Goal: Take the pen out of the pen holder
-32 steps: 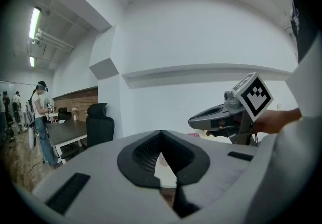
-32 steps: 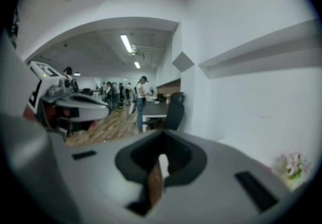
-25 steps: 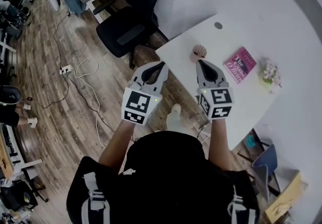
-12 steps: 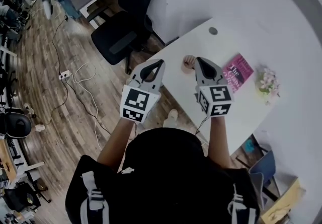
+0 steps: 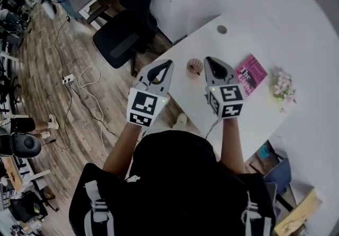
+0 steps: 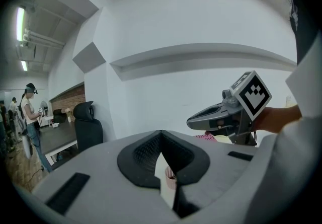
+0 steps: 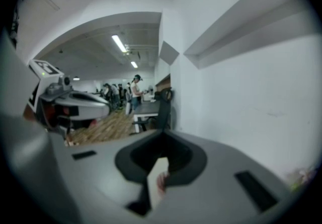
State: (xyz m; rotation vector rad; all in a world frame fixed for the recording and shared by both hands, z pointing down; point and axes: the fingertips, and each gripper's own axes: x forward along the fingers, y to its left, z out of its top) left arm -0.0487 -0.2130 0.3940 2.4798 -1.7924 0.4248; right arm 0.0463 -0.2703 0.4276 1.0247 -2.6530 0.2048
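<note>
Pen holder (image 5: 194, 67), a pink cup, stands on the white table (image 5: 235, 44) at mid-frame, between the tips of the two grippers and touching neither. The left gripper (image 5: 168, 63) and right gripper (image 5: 207, 60) both have their jaws closed at the tips, with nothing held. The pen itself is too small to make out. A pink book (image 5: 250, 74) lies right of the right gripper, with flowers (image 5: 283, 84) farther right. A black chair (image 5: 127, 38) is at upper left.

Pen holder (image 5: 194, 67): small pinkish-tan cup, upright on white bench (image 5: 225, 49), near its edge, apart from pink book (image 5: 251, 73). Pen indiscernible.
</note>
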